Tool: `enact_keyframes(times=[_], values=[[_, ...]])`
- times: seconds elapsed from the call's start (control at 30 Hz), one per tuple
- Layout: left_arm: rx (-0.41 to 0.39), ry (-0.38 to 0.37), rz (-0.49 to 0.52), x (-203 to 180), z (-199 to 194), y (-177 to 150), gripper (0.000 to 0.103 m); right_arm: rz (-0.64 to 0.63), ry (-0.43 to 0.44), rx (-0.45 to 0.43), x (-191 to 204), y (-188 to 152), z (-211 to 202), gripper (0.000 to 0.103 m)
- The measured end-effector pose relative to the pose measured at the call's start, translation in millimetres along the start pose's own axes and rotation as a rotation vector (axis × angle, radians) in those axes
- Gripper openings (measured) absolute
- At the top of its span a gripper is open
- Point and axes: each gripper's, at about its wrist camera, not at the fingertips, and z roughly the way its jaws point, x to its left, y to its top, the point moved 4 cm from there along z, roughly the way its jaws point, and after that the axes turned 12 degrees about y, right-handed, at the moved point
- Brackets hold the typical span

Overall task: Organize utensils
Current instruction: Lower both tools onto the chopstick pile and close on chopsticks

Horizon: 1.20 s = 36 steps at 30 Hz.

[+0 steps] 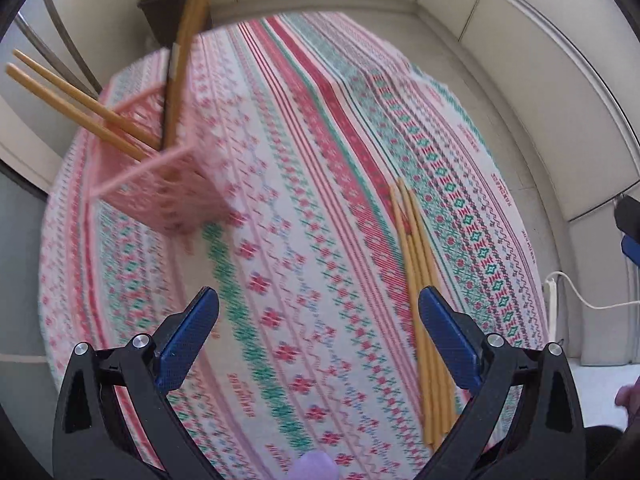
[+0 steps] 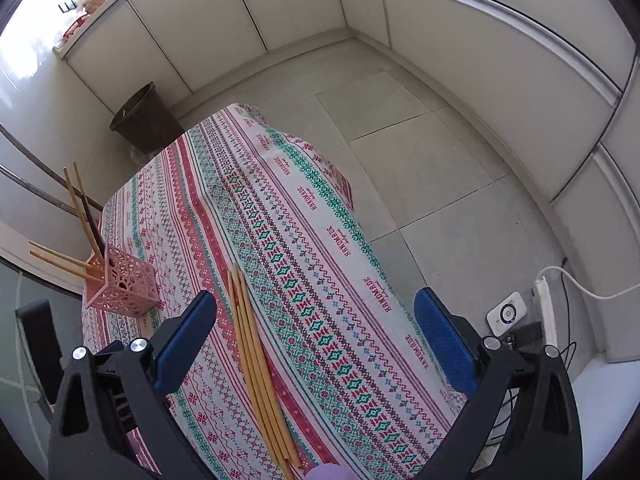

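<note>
A pink lattice holder (image 1: 168, 184) stands on the patterned tablecloth (image 1: 304, 184) at the left, with several wooden chopsticks (image 1: 80, 100) leaning out of it. It also shows in the right wrist view (image 2: 122, 284). A bundle of loose wooden chopsticks (image 1: 424, 292) lies flat on the cloth, close to the right finger of my left gripper (image 1: 318, 340). That gripper is open and empty above the cloth. My right gripper (image 2: 316, 344) is open and empty, with the loose chopsticks (image 2: 260, 364) lying between its fingers, nearer the left one.
A dark bin (image 2: 144, 120) stands on the floor beyond the table's far end. The table's right edge drops to a tiled floor (image 2: 440, 160). A white power strip (image 2: 546, 308) and a small white device (image 2: 506, 314) lie on the floor at the right.
</note>
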Motion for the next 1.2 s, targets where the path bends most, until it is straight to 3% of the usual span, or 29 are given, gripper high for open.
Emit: enact_keyframes(times=[0.17, 0.37, 0.6, 0.87, 1.07, 1.2], values=[[0.099, -0.033, -0.070, -14, 26, 9, 0.096, 0.052, 0.031, 0.021, -10, 3, 2, 0.096], [0.104, -0.014, -0.082, -33, 38, 23, 0.095, 0.131, 0.084, 0.058, -21, 4, 7, 0.096], [0.102, 0.035, -0.128, -41, 54, 38, 0.074, 0.138, 0.096, 0.062, -23, 6, 9, 0.096], [0.096, 0.049, -0.128, -51, 72, 54, 0.064, 0.165, 0.111, 0.081, -27, 6, 15, 0.096], [0.060, 0.073, -0.075, -62, 71, 66, 0.045, 0.184, 0.105, 0.075, -32, 7, 16, 0.096], [0.047, 0.050, -0.042, -79, 68, 68, 0.017, 0.198, 0.111, 0.085, -34, 6, 18, 0.096]])
